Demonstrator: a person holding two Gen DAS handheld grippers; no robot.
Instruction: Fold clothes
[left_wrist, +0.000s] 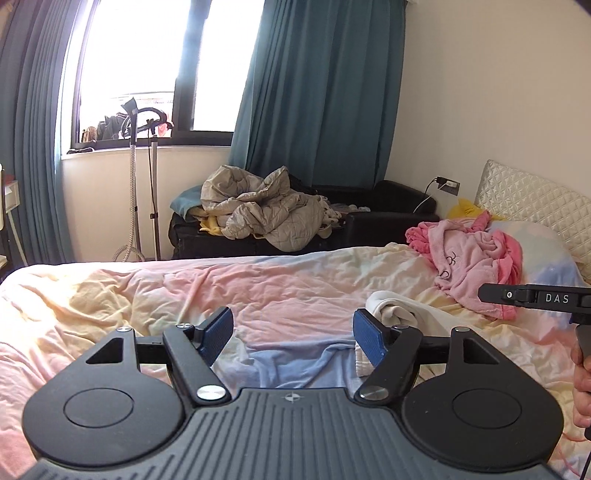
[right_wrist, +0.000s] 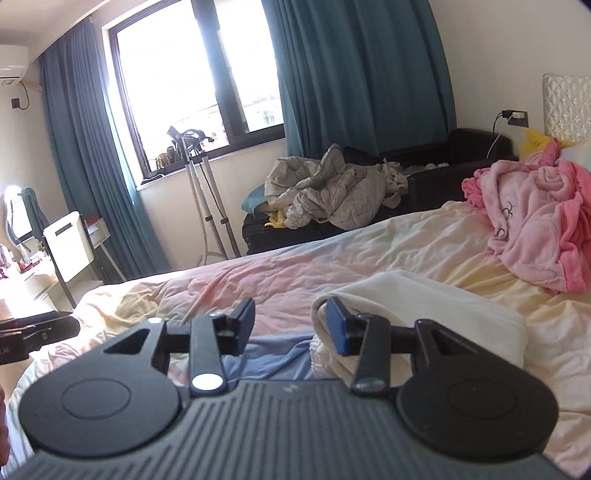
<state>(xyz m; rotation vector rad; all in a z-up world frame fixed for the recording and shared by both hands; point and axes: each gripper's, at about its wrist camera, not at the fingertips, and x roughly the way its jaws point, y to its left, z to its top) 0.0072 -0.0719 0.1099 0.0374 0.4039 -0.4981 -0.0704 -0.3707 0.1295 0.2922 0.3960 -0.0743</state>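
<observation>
Two hand-held grippers level, left hand-held gripper (left_wrist: 292, 334), right hand-held gripper (right_wrist: 290, 325)

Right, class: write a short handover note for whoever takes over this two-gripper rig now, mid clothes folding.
Left gripper: open, empty, above the pastel bedsheet.
Right gripper: open, empty, its right finger close by the cream-white fabric bundle; contact unclear.
Crumpled pink fleece garment lies unfolded near the quilted headboard.
Done: nothing visibly folded, except perhaps the cream bundle.
Left: grasp and fold the pink garment.

Robe (right_wrist: 535, 221) behind towel (right_wrist: 424, 306) on bed (right_wrist: 258, 273)
</observation>
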